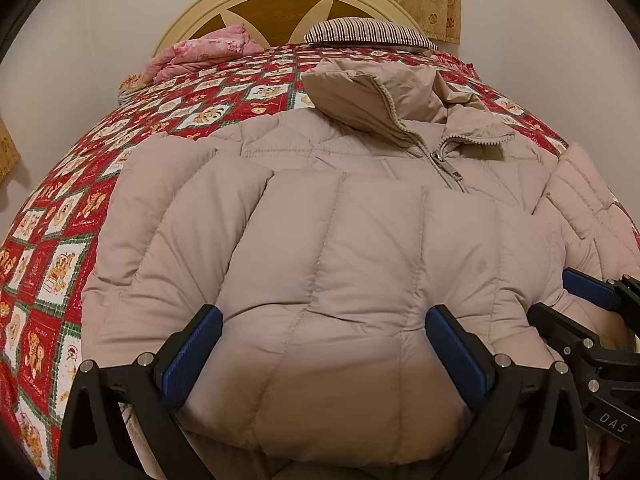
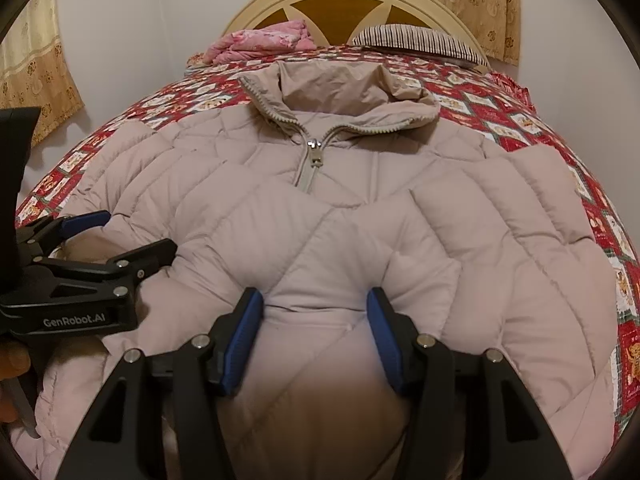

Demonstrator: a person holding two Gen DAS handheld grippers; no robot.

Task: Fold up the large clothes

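Left gripper [image 1: 324,354] and right gripper [image 2: 316,340] each clamping puffy jacket [image 1: 320,220]; fingertip in right view only

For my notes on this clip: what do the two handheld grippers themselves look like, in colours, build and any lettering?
Both are matte black frames with triangular cut-outs and silver round bolt heads. The fingers carry ribbed blue pads. The left gripper, seen from the right wrist view, reads "GenRobot.AI" in pale letters on its side. The right gripper, seen from the left wrist view, shows "DAS". No cables or sleeves are visible.
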